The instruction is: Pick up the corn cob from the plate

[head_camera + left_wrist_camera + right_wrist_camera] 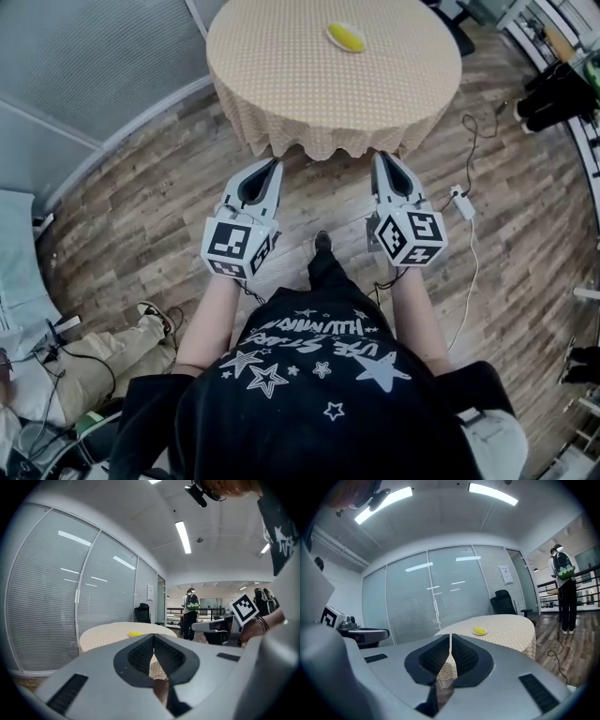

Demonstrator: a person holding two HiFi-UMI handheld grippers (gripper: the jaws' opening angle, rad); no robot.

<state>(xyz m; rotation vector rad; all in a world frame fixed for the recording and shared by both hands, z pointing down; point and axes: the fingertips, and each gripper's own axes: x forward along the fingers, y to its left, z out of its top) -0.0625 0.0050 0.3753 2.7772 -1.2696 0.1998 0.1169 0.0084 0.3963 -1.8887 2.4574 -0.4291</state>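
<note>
A yellow corn cob [346,37] lies on a small plate [334,28] at the far side of a round table [281,84] draped in a tan checked cloth. Both grippers hover over the wooden floor, short of the table's near edge and pointing at it. My left gripper [274,165] is shut and empty, and so is my right gripper [381,157]. In the left gripper view the corn cob [135,633] shows far beyond the closed left gripper [153,637]. In the right gripper view the corn cob [479,631] sits well ahead of the closed right gripper [450,636].
A cable and power adapter [463,202] lie on the floor right of the table. A seated person's leg [103,352] is at the lower left. A glass wall with blinds [417,602], an office chair [506,603] and a standing person [563,588] lie beyond the table.
</note>
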